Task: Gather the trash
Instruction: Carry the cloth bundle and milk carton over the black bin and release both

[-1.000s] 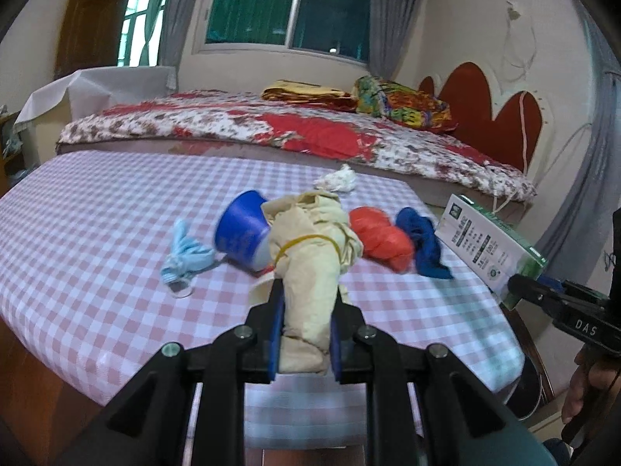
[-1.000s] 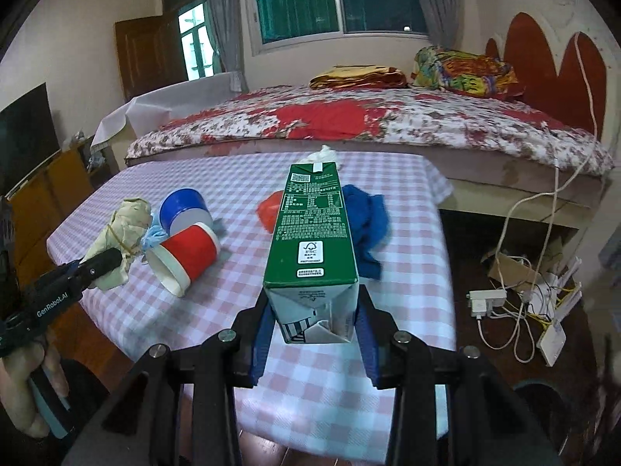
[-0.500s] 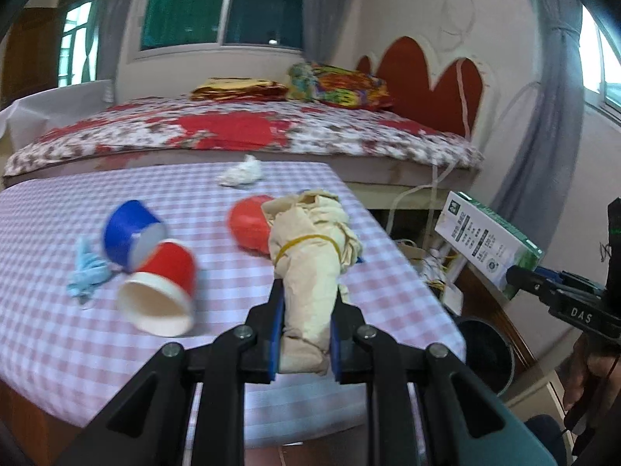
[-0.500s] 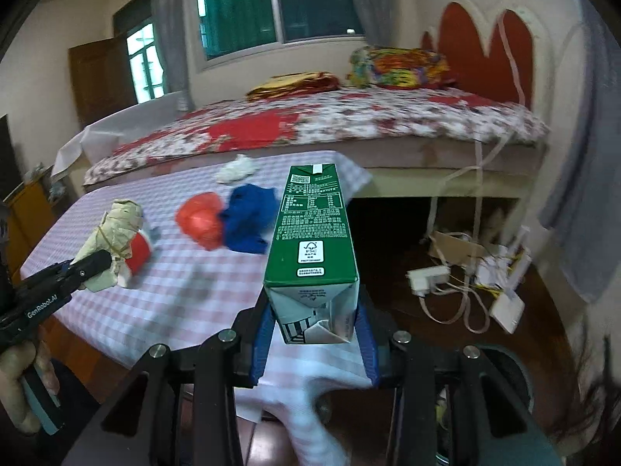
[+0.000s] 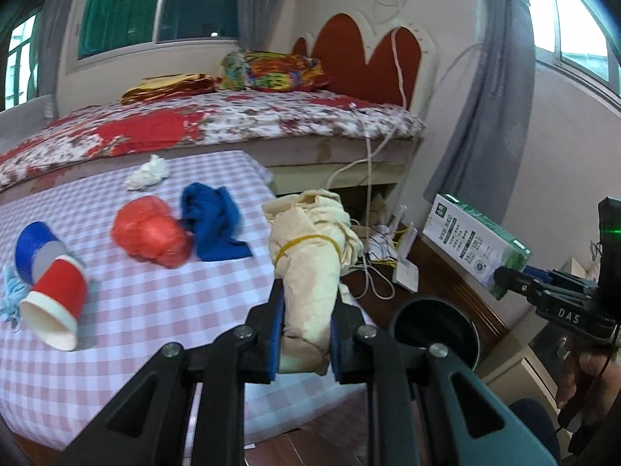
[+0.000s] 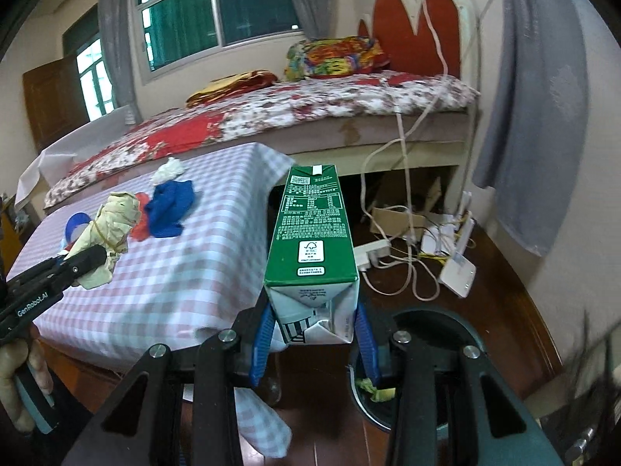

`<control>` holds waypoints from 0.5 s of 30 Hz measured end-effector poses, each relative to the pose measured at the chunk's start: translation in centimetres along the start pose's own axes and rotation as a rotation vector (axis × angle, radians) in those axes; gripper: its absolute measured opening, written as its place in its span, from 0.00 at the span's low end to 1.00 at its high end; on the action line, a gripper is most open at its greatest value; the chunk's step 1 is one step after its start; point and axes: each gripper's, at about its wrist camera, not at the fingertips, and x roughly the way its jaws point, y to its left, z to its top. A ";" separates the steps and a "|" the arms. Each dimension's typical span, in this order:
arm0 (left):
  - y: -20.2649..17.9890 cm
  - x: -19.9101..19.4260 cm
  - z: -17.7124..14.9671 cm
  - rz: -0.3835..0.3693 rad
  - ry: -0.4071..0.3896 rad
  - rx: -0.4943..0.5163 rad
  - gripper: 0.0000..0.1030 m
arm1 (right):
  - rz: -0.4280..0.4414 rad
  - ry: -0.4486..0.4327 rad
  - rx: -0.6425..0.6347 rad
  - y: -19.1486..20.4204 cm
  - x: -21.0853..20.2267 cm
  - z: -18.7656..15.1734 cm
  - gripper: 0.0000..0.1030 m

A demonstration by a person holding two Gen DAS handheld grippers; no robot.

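My left gripper (image 5: 306, 330) pinches a cream paper wad (image 5: 312, 268) bound with a rubber band, its blue pads pressed on the lower end. My right gripper (image 6: 312, 330) is clamped on the folded base of a green carton (image 6: 312, 233), which points away from me. Both hang past the corner of the table (image 5: 136, 310), which wears a pink checked cloth. Below, on the dark wood floor, stands a round black bin (image 5: 434, 330), just under the right fingers in that wrist's view (image 6: 446, 334). On the cloth lie a red paper cup (image 5: 54, 310), a blue cup (image 5: 35, 252), an orange bag (image 5: 149, 233), a blue rag (image 5: 213, 225) and a white tissue (image 5: 149, 173). Beyond is a bed (image 5: 233, 124) with a floral cover and red heart headboard. White cables and a router (image 6: 458, 264) clutter the floor beside it, near a grey curtain (image 5: 489, 97).
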 end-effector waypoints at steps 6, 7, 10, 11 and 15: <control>-2.8 1.4 0.0 -0.052 0.027 0.042 0.20 | -0.046 0.011 0.032 -2.7 -0.7 -1.0 0.40; -3.3 1.6 -0.1 -0.062 0.031 0.050 0.20 | -0.054 0.013 0.039 -3.3 -0.9 -1.2 0.40; -5.1 2.2 -0.1 -0.097 0.041 0.074 0.20 | -0.080 0.023 0.057 -5.0 -1.2 -1.9 0.40; -5.7 2.5 -0.1 -0.110 0.047 0.084 0.20 | -0.086 0.026 0.063 -5.4 -1.3 -2.1 0.40; -8.0 3.7 -0.3 -0.151 0.074 0.113 0.20 | -0.116 0.043 0.088 -7.4 -1.7 -3.2 0.40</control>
